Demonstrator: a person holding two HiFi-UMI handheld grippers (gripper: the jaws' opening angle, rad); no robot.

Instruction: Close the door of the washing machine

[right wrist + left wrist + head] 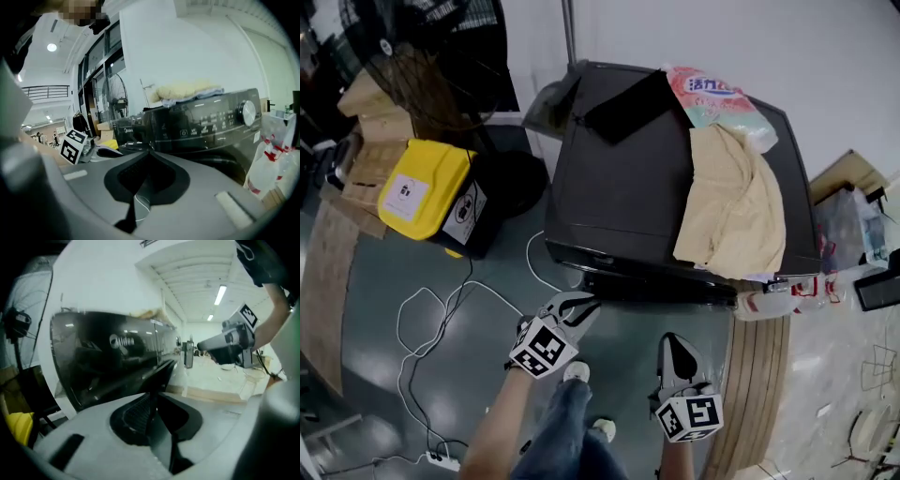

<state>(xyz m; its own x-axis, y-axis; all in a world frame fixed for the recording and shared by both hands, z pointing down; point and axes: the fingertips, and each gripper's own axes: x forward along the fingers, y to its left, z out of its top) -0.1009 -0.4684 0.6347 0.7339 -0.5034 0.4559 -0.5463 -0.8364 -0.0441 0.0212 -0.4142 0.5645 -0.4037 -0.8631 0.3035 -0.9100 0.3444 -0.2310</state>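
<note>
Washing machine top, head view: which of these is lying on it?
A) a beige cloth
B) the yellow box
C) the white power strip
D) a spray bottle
A: a beige cloth lies spread across the dark top of the washing machine, on the side at the view's right.

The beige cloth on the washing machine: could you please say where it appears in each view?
Head view: beige cloth, right of centre.
Left gripper view: a thin strip, upper centre.
Right gripper view: upper centre.
Shared landmark: the black washing machine beneath it.
</note>
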